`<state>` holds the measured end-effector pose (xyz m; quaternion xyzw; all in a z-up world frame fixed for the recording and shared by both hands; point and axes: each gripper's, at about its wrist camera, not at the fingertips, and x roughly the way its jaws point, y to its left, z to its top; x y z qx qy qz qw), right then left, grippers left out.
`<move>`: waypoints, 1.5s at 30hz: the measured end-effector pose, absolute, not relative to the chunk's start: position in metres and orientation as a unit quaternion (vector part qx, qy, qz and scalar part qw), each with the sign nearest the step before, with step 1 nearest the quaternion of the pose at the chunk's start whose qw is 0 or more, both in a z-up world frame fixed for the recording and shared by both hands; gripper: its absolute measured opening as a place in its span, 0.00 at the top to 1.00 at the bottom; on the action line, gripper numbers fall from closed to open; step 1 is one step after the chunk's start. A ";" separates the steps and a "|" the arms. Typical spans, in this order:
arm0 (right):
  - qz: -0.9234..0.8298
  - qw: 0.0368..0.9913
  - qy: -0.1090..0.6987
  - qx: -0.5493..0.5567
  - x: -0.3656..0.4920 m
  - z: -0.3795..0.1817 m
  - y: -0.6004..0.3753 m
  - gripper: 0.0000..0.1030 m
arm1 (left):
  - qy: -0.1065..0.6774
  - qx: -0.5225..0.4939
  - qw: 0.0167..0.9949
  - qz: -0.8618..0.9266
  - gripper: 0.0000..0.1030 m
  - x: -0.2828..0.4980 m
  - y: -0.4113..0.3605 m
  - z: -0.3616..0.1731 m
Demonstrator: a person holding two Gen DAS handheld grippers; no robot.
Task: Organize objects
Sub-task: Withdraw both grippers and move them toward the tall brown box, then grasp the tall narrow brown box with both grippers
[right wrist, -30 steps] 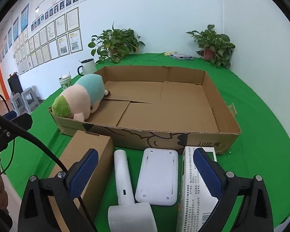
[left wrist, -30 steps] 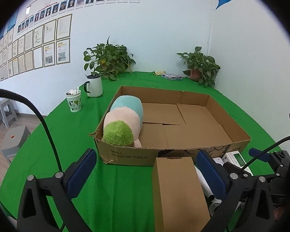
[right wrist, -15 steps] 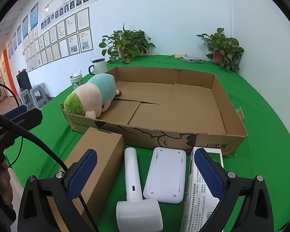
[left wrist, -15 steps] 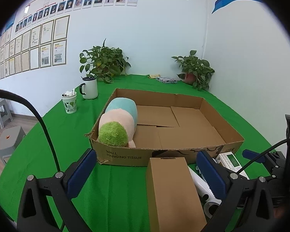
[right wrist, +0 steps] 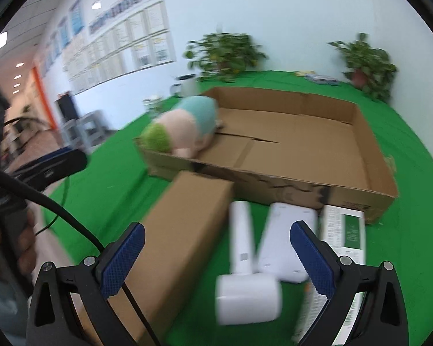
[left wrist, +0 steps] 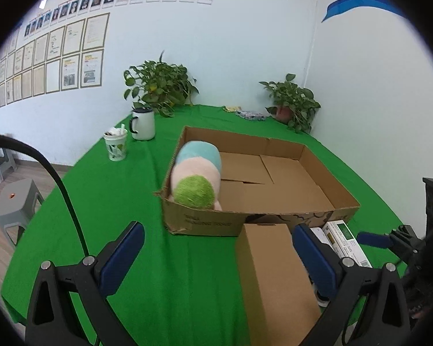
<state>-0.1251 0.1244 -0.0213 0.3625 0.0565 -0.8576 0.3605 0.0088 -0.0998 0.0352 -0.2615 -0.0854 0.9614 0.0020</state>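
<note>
In front of the open cardboard tray (right wrist: 288,144), four loose things are lying side by side on the green cloth (left wrist: 135,201): a brown carton (right wrist: 184,225), a white handled device (right wrist: 242,262), a flat white pad (right wrist: 288,236) and a printed box (right wrist: 343,236). I am holding the right gripper (right wrist: 216,256) released, fingers spread wide, and the handled device is sitting between its fingers with its long axis running toward the tray wall and its bulky head at my end. My left gripper (left wrist: 216,255) is hanging open too, with only the brown carton partly between its fingers. I am judging the right side nearer to the device. The plush toy (left wrist: 196,176) is already lying in the tray's left corner
</note>
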 end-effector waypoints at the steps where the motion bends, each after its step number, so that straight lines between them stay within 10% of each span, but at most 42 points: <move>1: -0.844 0.393 0.061 0.360 -0.112 -0.015 0.114 0.02 | -0.087 -0.254 -0.012 0.963 0.01 0.017 -0.114 0.044; 8: -0.743 0.561 0.044 0.363 -0.036 0.010 0.054 0.01 | -0.116 -0.245 -0.072 0.960 0.01 0.054 -0.161 0.058; 20: -0.830 0.314 0.074 0.455 -0.041 -0.079 0.077 0.01 | -0.215 -0.386 0.129 0.888 0.02 -0.017 -0.098 -0.047; 45: -0.827 0.323 0.083 0.453 -0.022 -0.092 0.100 0.12 | -0.220 -0.481 0.243 0.813 0.23 -0.019 -0.029 -0.096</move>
